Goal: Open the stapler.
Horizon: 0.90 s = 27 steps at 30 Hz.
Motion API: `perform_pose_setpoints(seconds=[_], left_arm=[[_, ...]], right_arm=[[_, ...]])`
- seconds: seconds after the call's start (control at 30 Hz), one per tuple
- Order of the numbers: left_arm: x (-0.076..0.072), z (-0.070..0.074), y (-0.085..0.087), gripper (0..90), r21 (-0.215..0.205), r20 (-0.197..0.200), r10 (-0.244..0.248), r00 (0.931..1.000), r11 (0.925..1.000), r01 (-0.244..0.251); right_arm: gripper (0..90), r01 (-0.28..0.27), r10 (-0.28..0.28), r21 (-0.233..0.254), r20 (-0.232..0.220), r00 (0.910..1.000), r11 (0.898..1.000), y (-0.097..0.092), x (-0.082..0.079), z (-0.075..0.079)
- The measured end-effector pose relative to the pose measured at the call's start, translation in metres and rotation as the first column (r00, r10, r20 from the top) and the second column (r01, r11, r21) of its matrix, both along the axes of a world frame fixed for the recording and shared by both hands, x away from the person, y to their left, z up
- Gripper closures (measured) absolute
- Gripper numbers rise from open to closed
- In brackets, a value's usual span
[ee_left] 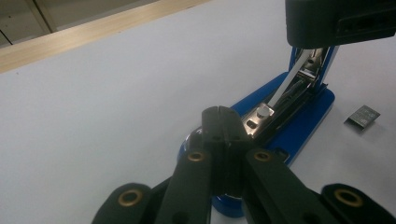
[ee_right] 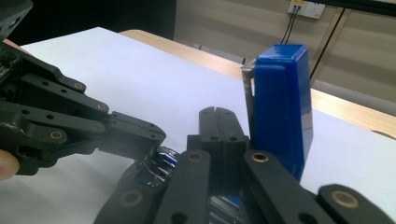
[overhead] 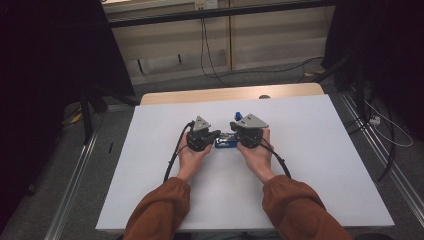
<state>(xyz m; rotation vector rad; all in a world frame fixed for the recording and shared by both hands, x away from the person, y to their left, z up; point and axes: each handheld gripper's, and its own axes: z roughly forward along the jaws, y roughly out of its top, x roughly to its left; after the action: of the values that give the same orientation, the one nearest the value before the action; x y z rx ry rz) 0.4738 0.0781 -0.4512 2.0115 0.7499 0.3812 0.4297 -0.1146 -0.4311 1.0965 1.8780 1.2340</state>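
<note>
Your blue plastic-and-metal stapler point(overhead: 226, 142) lies mid-table on the white table point(overhead: 310, 165), lid swung upright. Your left gripper point(ee_left: 218, 112) rests at its front end, your right gripper point(ee_right: 214, 113) beside the raised lid; both have jaws pressed together.

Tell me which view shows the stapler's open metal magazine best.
The left gripper view: the stapler lies open, its metal magazine running along the blue base. The right gripper view shows the raised blue lid; the high view shows a blue sliver between the tools.
</note>
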Motion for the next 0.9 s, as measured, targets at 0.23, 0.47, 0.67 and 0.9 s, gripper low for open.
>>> perform_pose_setpoints(seconds=[0.23, 0.47, 0.67, 0.9], left_arm=[[0.0, 0.0, 0.001, 90.0, -0.002, -0.003, -0.003, 1.0, 1.0, 0.003], [0.0, 0.0, 0.0, 90.0, 0.001, 0.002, -0.003, 1.0, 1.0, 0.003], [0.0, 0.0, 0.0, 90.0, 0.002, 0.002, -0.003, 1.0, 1.0, 0.003], [0.0, 0.0, 0.001, 90.0, -0.001, 0.0, -0.002, 1.0, 1.0, 0.002]], right_arm=[[90.0, 0.003, -0.003, 0.0, 0.004, 1.0, 1.0, -0.002, 0.0, 0.001], [90.0, 0.025, -0.025, -0.002, 0.023, 0.9994, 1.0, -0.01, -0.003, 0.004], [90.0, 0.024, -0.024, -0.002, 0.018, 0.9995, 1.0, -0.012, -0.004, 0.005], [90.0, 0.026, -0.026, 0.004, 0.013, 0.9996, 1.0, -0.013, -0.004, 0.005]])
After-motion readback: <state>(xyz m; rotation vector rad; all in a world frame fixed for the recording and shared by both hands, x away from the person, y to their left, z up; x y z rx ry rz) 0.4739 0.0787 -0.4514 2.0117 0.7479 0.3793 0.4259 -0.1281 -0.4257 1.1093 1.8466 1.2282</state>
